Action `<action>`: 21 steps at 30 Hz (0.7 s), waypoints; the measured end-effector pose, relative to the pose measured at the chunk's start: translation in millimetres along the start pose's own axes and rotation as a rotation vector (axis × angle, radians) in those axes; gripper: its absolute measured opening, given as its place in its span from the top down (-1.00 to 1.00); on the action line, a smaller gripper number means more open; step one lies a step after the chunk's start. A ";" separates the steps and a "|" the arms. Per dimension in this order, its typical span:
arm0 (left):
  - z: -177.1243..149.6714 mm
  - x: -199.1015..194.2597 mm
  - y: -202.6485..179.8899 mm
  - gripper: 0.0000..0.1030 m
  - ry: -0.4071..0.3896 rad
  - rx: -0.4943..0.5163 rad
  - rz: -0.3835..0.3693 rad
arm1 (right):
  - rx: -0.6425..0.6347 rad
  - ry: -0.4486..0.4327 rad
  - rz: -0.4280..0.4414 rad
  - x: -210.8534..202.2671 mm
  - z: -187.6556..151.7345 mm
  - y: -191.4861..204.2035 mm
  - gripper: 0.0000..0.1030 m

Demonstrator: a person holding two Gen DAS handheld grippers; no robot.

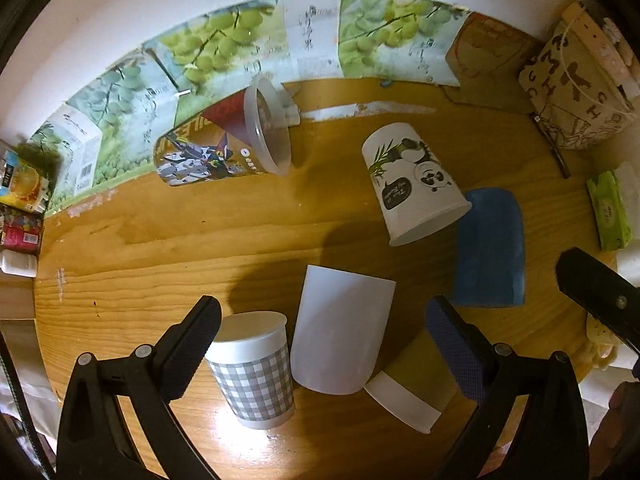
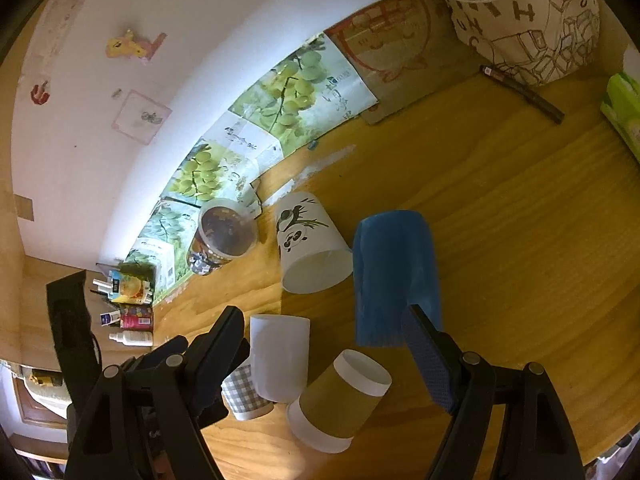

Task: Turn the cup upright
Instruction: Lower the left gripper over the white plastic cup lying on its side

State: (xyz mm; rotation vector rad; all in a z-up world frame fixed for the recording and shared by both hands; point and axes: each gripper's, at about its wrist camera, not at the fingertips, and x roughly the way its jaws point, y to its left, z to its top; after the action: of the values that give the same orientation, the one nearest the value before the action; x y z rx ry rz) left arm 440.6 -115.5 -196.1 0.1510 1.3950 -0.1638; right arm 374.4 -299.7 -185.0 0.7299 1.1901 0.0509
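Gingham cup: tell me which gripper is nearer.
Left. The gingham cup sits right by the left gripper, beside its left finger. The right gripper is further off, with the white cup between.

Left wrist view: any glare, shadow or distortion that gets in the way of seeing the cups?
Left wrist: glare on the table beside the gingham cup; a dark shadow behind it; fisheye bends the back wall. Right wrist: same bending, dim, cups readable.
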 end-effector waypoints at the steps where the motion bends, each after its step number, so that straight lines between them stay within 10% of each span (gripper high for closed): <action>1: 1.0 3.0 -0.1 -0.98 0.010 0.000 -0.002 | 0.005 0.002 -0.001 0.9 0.3 -0.3 -0.59; 21: 18.6 49.2 4.8 -0.92 0.144 0.006 -0.018 | 0.070 0.044 -0.021 14.3 5.7 -11.3 -0.59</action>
State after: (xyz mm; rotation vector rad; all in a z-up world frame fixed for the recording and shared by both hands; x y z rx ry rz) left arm 467.8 -115.9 -241.4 0.1581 1.5394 -0.1744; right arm 381.2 -305.4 -201.9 0.7807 1.2467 0.0086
